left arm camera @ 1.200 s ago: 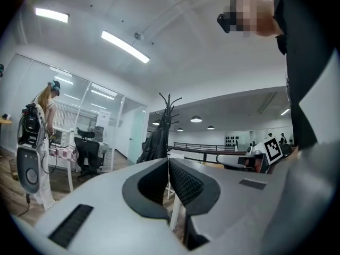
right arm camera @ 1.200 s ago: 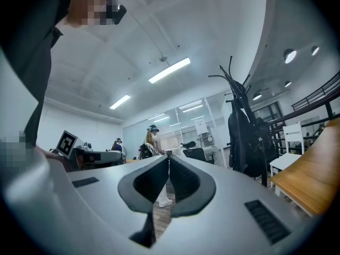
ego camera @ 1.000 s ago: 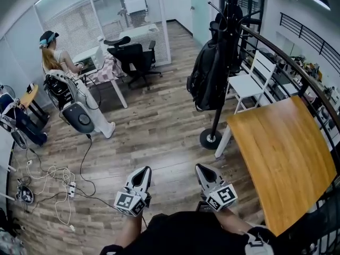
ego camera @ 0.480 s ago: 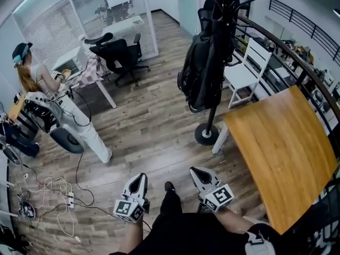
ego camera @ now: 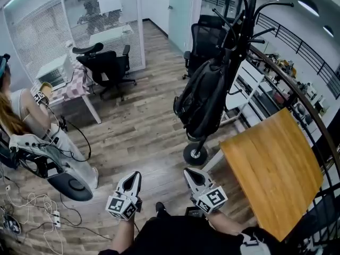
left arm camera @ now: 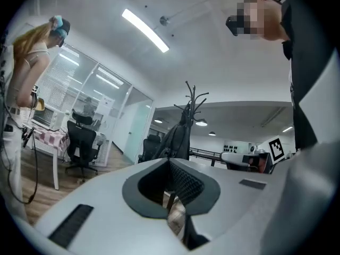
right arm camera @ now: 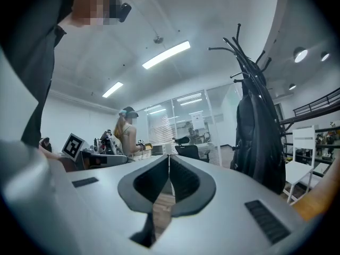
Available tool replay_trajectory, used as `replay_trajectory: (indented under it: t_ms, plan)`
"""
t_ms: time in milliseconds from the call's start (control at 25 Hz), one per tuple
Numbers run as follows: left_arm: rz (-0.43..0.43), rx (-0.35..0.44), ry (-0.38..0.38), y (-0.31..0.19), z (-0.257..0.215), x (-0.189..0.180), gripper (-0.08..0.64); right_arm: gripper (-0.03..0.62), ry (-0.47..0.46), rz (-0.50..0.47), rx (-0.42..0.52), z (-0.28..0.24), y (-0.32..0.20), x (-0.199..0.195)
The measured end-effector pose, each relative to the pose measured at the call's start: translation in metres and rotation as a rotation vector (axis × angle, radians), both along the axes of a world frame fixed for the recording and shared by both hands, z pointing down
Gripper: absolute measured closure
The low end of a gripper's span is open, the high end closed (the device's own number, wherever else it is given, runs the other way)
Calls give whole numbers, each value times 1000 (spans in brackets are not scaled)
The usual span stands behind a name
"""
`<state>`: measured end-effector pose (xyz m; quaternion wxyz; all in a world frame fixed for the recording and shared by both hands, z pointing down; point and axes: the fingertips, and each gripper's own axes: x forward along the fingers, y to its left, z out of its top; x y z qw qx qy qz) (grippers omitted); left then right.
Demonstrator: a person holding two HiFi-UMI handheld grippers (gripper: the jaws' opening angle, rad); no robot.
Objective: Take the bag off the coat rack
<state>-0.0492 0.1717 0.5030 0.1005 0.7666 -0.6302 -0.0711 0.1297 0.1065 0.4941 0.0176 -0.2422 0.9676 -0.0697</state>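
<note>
A black bag (ego camera: 204, 97) hangs on a black coat rack (ego camera: 248, 20) whose round base (ego camera: 195, 154) stands on the wood floor. In the head view, my left gripper (ego camera: 134, 174) and right gripper (ego camera: 189, 171) are side by side, low in the picture. Both point toward the rack's base and stop short of it. Both are shut with nothing between the jaws. The left gripper view has its shut jaws (left arm camera: 169, 161) below the distant bag (left arm camera: 175, 139). From the right gripper (right arm camera: 169, 157), the bag (right arm camera: 257, 142) hangs at the right, apart from it.
A wooden table (ego camera: 271, 169) stands right of the rack, with a curved railing (ego camera: 297, 84) behind it. Black office chairs (ego camera: 106, 68) and a desk are at the back left. A person (ego camera: 21, 116) with equipment stands at the left. Cables (ego camera: 32, 206) lie on the floor there.
Both grippers have moved forward toward the coat rack, and the rack and bag now appear nearer and larger. The jaws have stayed shut.
</note>
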Motion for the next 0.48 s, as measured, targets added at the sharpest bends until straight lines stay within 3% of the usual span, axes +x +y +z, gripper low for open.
replay_trajectory:
  t_ms: [280, 480]
  plan:
    - [70, 22, 22, -61, 3, -44, 545, 558, 5, 68, 18, -5, -47, -38]
    - [134, 25, 37, -91, 7, -50, 545, 558, 37, 101, 5, 4, -72, -48]
